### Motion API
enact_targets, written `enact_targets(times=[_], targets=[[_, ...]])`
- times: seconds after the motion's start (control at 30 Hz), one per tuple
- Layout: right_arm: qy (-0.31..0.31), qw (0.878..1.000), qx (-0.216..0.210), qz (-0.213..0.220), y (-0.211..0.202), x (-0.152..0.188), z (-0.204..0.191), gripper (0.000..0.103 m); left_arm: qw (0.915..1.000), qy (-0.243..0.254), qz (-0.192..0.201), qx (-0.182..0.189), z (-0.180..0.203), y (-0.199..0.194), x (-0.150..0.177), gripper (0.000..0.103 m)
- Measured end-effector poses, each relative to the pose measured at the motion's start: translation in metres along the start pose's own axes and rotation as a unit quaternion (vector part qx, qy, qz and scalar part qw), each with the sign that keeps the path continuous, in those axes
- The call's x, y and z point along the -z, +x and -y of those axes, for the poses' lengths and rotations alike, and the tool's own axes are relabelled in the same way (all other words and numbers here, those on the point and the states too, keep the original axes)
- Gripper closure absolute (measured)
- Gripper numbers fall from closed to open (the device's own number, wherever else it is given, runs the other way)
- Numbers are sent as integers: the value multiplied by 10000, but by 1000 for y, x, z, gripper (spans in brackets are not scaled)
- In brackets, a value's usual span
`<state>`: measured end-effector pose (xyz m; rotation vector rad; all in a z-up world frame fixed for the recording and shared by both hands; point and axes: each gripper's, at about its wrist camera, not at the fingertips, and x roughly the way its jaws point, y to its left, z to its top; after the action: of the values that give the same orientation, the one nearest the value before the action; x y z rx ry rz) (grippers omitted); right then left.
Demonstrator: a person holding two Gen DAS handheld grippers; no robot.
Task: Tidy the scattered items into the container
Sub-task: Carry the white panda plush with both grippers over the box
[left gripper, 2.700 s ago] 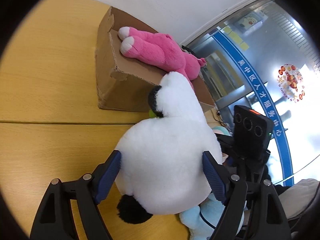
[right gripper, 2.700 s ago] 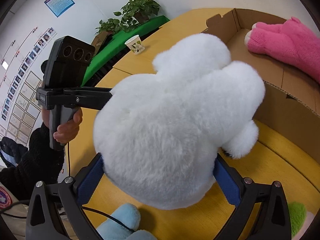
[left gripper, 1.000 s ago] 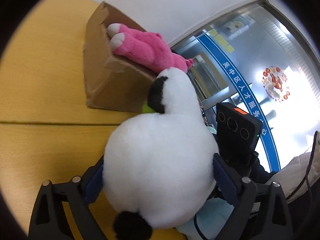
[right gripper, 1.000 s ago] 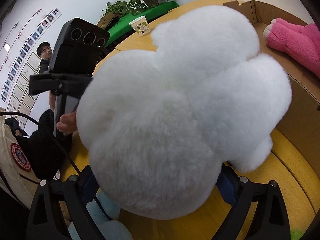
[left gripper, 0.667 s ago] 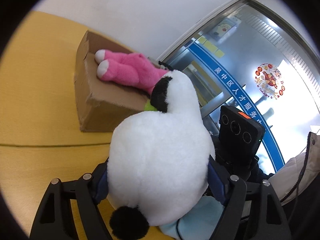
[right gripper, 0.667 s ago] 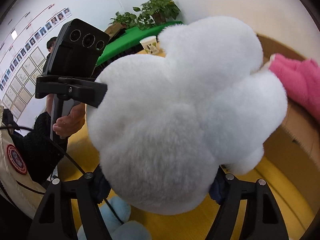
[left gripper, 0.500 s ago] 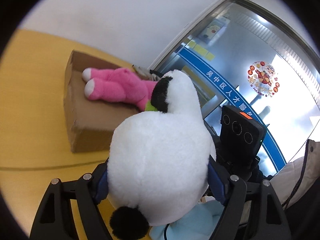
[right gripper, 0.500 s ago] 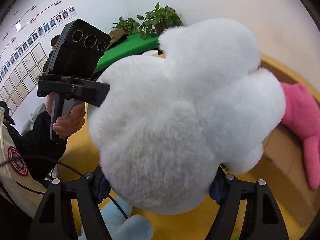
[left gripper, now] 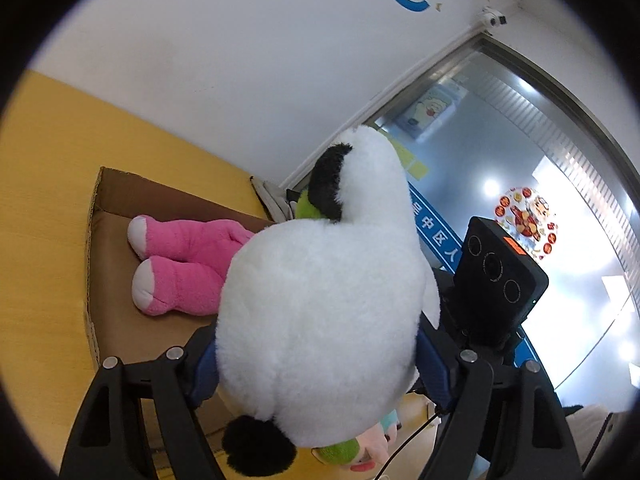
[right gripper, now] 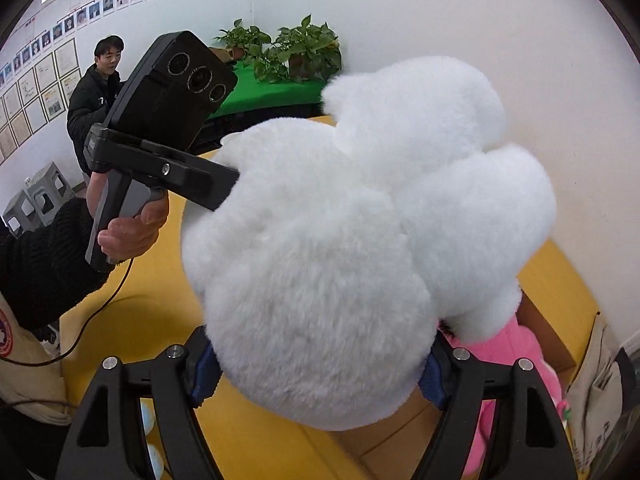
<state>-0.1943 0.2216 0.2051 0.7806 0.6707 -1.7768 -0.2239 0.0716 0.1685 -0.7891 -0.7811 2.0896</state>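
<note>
A big white plush panda [left gripper: 328, 312] with black ears fills both views; it also shows in the right wrist view [right gripper: 360, 240]. My left gripper [left gripper: 316, 364] is shut on its body from one side. My right gripper [right gripper: 316, 364] is shut on it from the other side. Together they hold it in the air above the open cardboard box [left gripper: 116, 320]. A pink plush toy [left gripper: 180, 264] lies inside the box, its feet toward the box's left end; it also shows in the right wrist view [right gripper: 516, 356] under the panda.
The box stands on a yellow table [left gripper: 40, 200] by a white wall. Small plush toys [left gripper: 352, 452] lie below the panda. A bystander [right gripper: 96, 92], potted plants [right gripper: 288, 52] and a green table stand behind. A bag [right gripper: 596, 392] hangs at the right.
Both grippers have lifted the panda off the table and carried it up over the box. The box's inside and the pink toy now lie beneath it.
</note>
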Motion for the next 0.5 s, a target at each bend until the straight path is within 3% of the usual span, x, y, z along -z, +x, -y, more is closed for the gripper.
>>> enact_targets(times=[0.03,0.17,0.27,0.33,0.5], targets=[[16,10000,-8,-47,-6,11,7,21,9999,-105,-17,-59,-10,5,-1,23],[199,9992,-173,-291,34,20,28,21,9973,-541,-252,-417,-50,28,11,23],[322,9976,-442,-428,63,38,36,21,9945,-667,-473,-652,-63,37,23,23],[365,9964,-570,-508,57,71,40,21,9924,-728,-590,-800,-70,41,30,23],[376,9937,-740,-751,81,81,36,21,9887,-800,-659,-1086,-81,40,33,23]])
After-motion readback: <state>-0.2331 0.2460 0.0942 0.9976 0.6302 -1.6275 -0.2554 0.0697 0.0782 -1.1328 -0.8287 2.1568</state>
